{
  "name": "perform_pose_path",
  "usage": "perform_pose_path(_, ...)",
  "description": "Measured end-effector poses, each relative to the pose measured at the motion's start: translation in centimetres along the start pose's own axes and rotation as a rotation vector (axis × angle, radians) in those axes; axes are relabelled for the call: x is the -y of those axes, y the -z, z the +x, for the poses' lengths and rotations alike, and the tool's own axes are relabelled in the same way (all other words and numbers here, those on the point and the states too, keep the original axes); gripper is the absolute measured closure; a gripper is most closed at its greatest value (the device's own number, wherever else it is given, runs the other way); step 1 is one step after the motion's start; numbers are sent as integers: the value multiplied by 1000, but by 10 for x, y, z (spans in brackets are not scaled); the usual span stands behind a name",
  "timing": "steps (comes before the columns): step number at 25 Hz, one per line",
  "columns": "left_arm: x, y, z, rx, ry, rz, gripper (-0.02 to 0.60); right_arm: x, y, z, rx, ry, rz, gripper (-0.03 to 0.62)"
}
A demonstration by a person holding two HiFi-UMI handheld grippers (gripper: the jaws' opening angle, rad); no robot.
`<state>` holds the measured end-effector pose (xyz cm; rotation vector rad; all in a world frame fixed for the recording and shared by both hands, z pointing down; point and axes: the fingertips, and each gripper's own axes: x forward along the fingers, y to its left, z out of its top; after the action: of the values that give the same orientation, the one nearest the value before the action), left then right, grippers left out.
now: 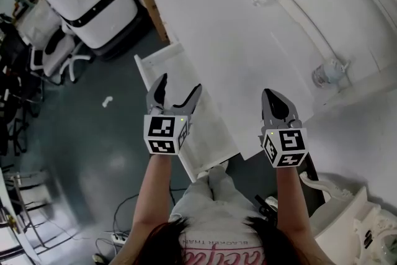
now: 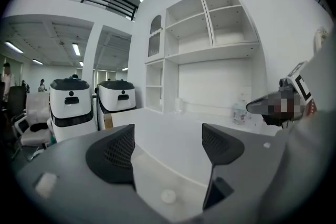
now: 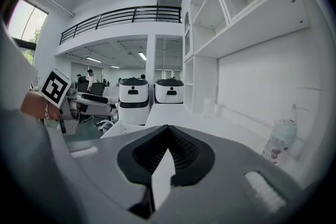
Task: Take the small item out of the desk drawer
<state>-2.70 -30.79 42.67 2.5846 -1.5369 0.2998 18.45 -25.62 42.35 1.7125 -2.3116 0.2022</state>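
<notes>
The left hand-held gripper [image 2: 168, 147] hangs over the open drawer [image 1: 167, 65] with its jaws wide apart and nothing pressed between them. Below the gap, on the drawer floor, lies the item [image 2: 168, 196], a small, pale, round piece; its exact form is too small to tell. In the head view the gripper covers it. The drawer stands pulled out from the left edge of the white surface [image 1: 248, 40]. The right hand-held gripper [image 1: 273, 99] is held over the near edge of that surface, jaws together, apparently holding nothing. The item is probably light and rigid, and so low that it offers only its rim to the pads. It would best be taken across its width, tips lowered to the drawer floor. On so smooth a floor it may skid or tip if one pad arrives first.
</notes>
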Motion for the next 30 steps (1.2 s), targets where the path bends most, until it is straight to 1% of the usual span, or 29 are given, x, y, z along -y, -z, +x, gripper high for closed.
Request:
perform_pose_path(5,2,33,6,-92,17,-29,181,2,22,4,-43,9,48,594)
perform_pose_path(14,-5,79,14,-244,50,-70,184,6,33,7,-76,25,67,592)
perform_pose_path(17,-4,96,20,-312,70,-72,186,9,34,6,-82,34,64,594)
perform_pose_path(24,-2,136,33,-465,84,-69,178,15,36,7,-99,51,66,592)
perform_pose_path(30,5,163,41,-537,106,-62,190,18,42,7,-115,57,65,593)
